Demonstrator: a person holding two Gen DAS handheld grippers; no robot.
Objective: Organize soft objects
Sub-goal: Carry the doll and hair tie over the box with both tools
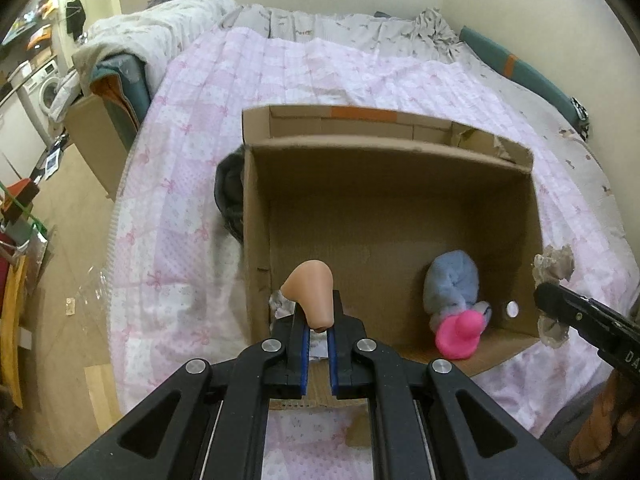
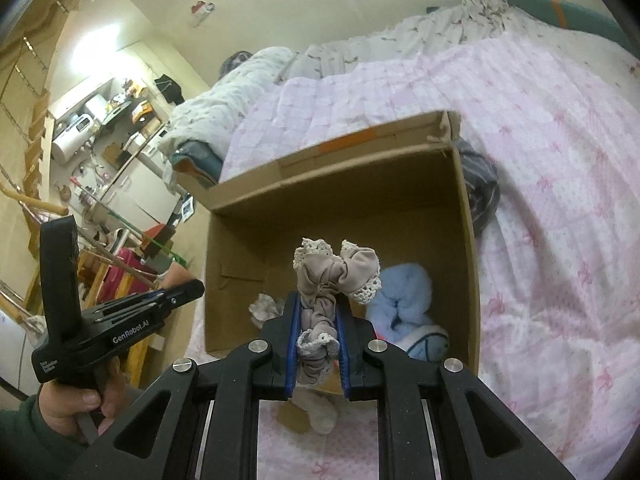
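- The step in hand looked like delivery: both hand-held grippers carried a soft thing over the open brown cardboard box (image 1: 384,216) that stood on the pink-and-white patterned bedspread (image 1: 192,168).
- The left gripper (image 1: 318,320) was clenched on a peach-coloured, nose-shaped soft toy (image 1: 310,294), whose rounded end stood up past the fingertips, over the box's near-left corner.
- The right gripper (image 2: 319,322) was grasping a bunched grey-beige cloth with cream lace trim (image 2: 336,276); the bundle bulged above the jaws and a tail of it hung out below them.
- In the left wrist view that gripper showed at the box's right wall, the cloth against the rim; in its own view the cloth hung over the box's near part.
- Already inside lay a light blue fluffy plush (image 1: 450,282) with a bright pink rounded part (image 1: 458,336), against the right wall near the near-right corner.
- A small whitish scrap of fabric (image 2: 262,306) lay by the near-left corner.
- A dark grey garment (image 1: 230,200) was heaped on the bedspread just outside the box's left wall.
- The next move would probably call for each gripper to go lower inside the walls and let go over bare cardboard floor, the toy at the left, the cloth between it and the plush.
- The lace could snag on a pad at release.
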